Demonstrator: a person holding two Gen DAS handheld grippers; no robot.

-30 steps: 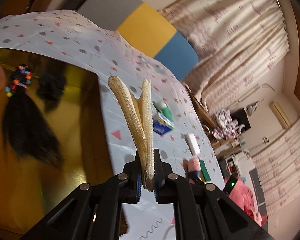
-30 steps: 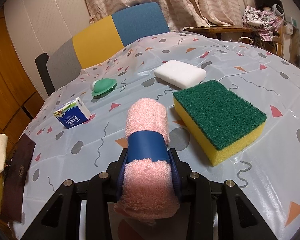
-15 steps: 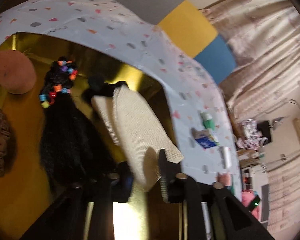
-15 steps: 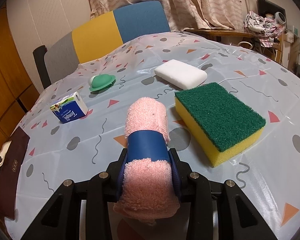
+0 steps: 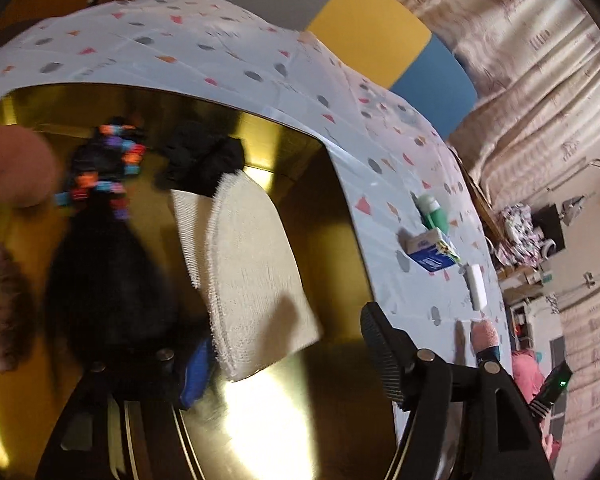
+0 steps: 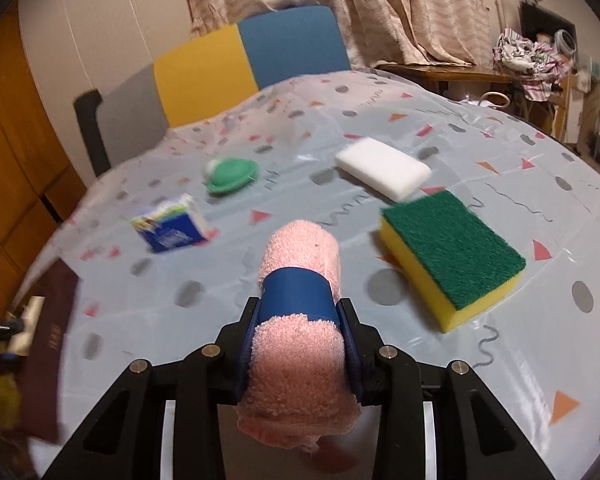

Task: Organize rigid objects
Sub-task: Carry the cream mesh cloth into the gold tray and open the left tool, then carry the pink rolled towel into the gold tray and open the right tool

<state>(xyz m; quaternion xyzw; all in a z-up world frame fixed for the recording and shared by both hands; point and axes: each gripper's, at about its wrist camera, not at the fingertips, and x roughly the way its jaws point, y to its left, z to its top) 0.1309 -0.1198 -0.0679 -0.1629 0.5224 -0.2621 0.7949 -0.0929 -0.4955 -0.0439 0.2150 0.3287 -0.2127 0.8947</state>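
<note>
**Cloth let go into gold tray; pink roll held ready**

Left gripper [image 5: 284, 360]: poised over gold tray [image 5: 332, 240], jaws just opened wide, nothing pinched. Cream cloth [image 5: 252, 272] between the fingers, near end by the blue pad but free of both, lying flat on tray floor. Judged a release, cloth dropped among soft goods already gathered there.

Tray contents, toward far rim: black scrunchie [image 5: 204, 160], touching cloth's far end; black hair tuft with coloured beads [image 5: 104, 168]; tan round pad [image 5: 16, 168] at left edge; fuzzy brown band [image 5: 0, 312] at near left, blurred. Tray set at table edge, patterned cover [image 5: 220, 60] beyond it.

Right gripper [image 6: 300, 316]: jaws narrow, clamped on pink towel roll [image 6: 300, 368] at its blue band [image 6: 298, 292]; band likely the firmest place to grip. Roll clear of the table, probably next for sorting.

On table cover [image 6: 500, 140], mid-table: green-and-yellow sponge [image 6: 456, 256] just right of roll; white block [image 6: 382, 168] behind it; green cap-shaped item [image 6: 230, 174] and tissue pack [image 6: 172, 228] toward left. Dark brown case [image 6: 48, 356] at left table edge.

Writing: pack print blurred, unreadable; gilt lettering on brown case too small to read.
</note>
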